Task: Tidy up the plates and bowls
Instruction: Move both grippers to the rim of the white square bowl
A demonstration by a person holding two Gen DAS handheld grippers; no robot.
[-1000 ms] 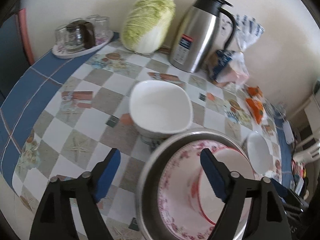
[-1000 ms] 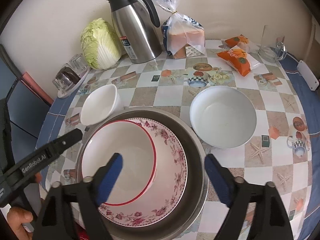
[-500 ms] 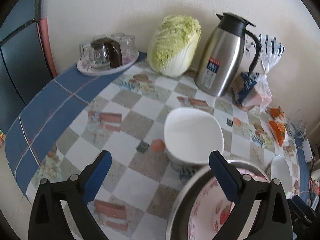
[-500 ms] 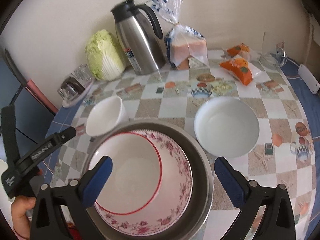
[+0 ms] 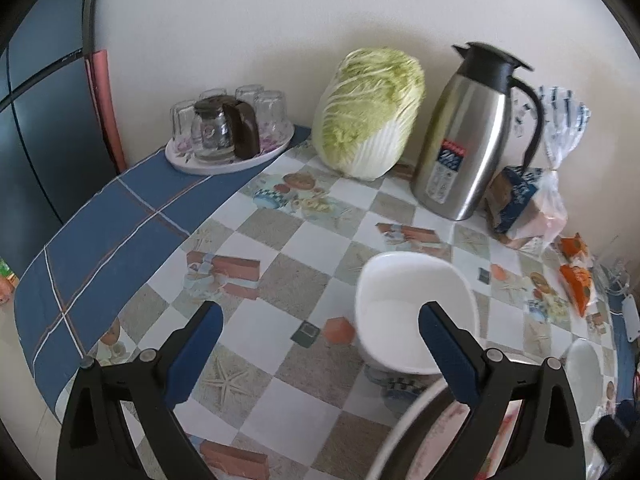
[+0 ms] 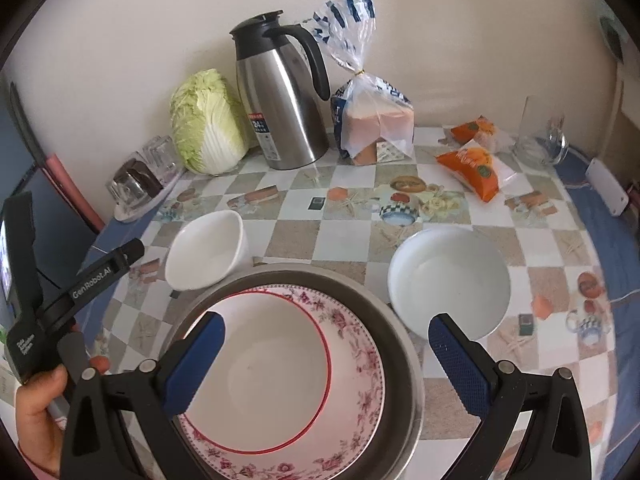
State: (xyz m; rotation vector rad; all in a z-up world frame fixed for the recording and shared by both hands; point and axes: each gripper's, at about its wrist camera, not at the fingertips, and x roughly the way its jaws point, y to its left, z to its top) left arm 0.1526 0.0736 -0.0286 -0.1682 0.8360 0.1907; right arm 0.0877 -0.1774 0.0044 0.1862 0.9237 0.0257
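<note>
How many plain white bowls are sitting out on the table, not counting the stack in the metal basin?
2: a squarish white bowl left of the metal basin, and a round white bowl to its right. None seem hidden.

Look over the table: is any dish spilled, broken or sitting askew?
Nothing spilled or broken. The red-rimmed bowl sits off-centre in the floral bowl, inside the steel basin. Two white bowls stand upright on the tablecloth, still unstacked.

Both wrist views look steeply down over the counter [image 5: 280, 236] toward the wall; both share the jug [image 5: 464, 136] and cabbage [image 6: 204, 124].
</note>
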